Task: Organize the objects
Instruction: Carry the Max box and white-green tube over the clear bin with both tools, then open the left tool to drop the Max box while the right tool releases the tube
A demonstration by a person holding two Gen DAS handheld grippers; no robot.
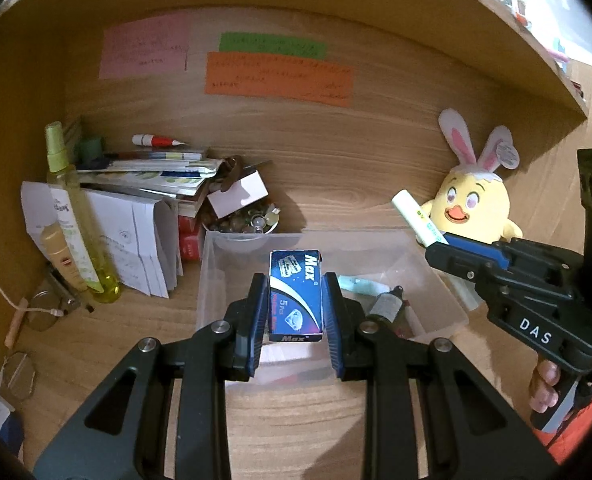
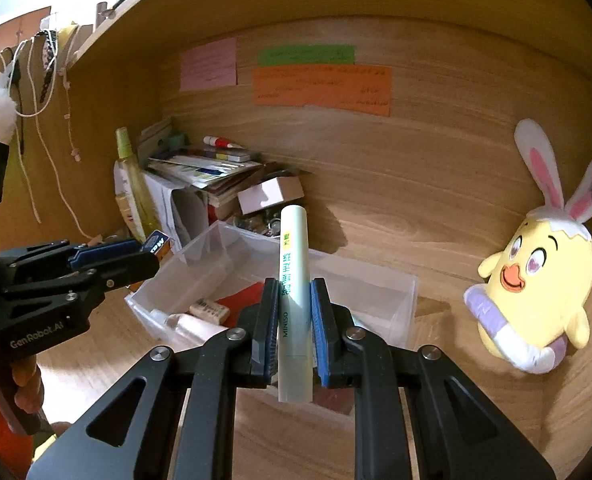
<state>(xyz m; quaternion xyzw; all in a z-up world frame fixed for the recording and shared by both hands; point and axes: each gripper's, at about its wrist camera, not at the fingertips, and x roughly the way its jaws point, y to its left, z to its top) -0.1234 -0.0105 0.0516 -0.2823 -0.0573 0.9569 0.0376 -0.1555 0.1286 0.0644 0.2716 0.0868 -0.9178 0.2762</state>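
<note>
Left tool (image 1: 294,300) pinches a blue box (image 1: 294,294); right tool (image 2: 293,316) pinches a pale tube (image 2: 293,300). Clear bin (image 1: 448,300) below on wooden worktop (image 1: 296,420); plush chick (image 2: 536,280) and paper stack (image 1: 147,172) flank it.

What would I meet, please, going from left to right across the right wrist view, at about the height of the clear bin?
Left gripper holding the blue Max box → clear plastic bin → pale green Miniso tube in the right gripper → yellow chick plush with bunny ears.
</note>
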